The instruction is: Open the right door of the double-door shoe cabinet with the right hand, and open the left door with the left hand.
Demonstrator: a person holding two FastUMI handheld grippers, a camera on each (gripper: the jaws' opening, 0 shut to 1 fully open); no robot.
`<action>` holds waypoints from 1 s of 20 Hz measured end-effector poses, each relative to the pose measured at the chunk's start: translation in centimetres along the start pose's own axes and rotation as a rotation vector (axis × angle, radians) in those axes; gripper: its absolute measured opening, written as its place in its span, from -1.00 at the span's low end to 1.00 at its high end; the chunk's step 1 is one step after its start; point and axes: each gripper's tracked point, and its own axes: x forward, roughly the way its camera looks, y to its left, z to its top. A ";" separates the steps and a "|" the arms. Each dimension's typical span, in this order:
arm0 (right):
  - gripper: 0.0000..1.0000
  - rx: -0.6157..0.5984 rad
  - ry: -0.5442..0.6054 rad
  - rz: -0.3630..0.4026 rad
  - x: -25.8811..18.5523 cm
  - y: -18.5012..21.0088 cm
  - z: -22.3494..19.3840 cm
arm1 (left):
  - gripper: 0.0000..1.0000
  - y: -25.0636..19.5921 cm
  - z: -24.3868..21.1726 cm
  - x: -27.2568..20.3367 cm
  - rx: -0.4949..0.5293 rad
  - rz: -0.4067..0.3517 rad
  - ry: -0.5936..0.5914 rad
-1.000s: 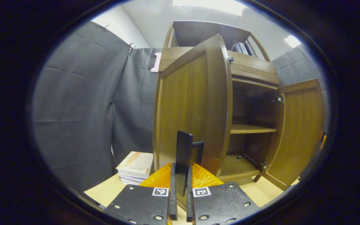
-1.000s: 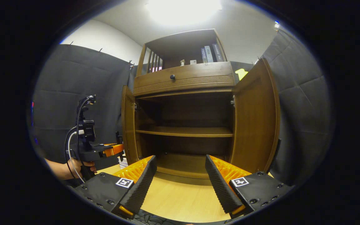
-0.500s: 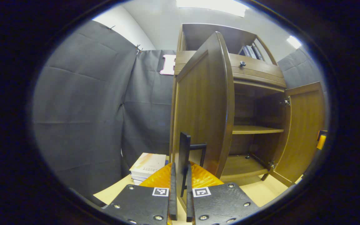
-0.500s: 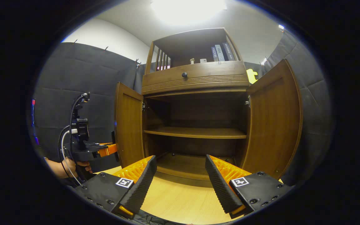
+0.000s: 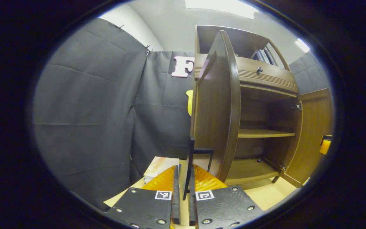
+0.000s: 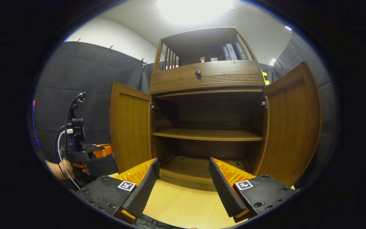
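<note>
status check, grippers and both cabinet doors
Left gripper shut on left door handle. Right gripper open, empty. Left door, right door both open. Nothing blocking.

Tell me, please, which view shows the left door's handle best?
The left gripper view: the left door's handle stands close up, clamped in the left gripper. In the right gripper view the left door shows its inner face, with the left gripper beside its edge.

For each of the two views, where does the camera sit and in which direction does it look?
Left gripper view: rides on the left gripper, beside the cabinet's left side, looking along the left door, fingers on its handle.
Right gripper view: rides on the right gripper, facing the open cabinet; its fingers are apart, and a hand holds the left gripper.
Shared: both doors, the inner shelf.
</note>
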 end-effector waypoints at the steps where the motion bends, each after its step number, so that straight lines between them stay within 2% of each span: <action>1: 0.95 0.000 0.000 0.001 0.3 0.5 -0.1 | -0.75 0.2 0.0 0.0 0.005 -0.009 -0.003; 12: 0.95 -0.014 0.011 -0.016 1.8 4.8 -0.5 | -0.71 3.7 0.1 0.4 0.022 -0.099 -0.011; 14: 0.95 -0.015 0.008 -0.024 1.9 5.5 -0.3 | -0.78 4.6 0.1 0.1 0.032 -0.100 -0.013; 18: 0.97 -0.010 -0.003 -0.039 1.8 6.0 0.1 | -0.74 7.3 0.2 -0.9 0.026 -0.072 -0.010; 20: 0.97 -0.007 -0.005 -0.042 1.4 5.9 0.2 | -0.72 7.2 0.3 -1.4 0.006 -0.076 -0.010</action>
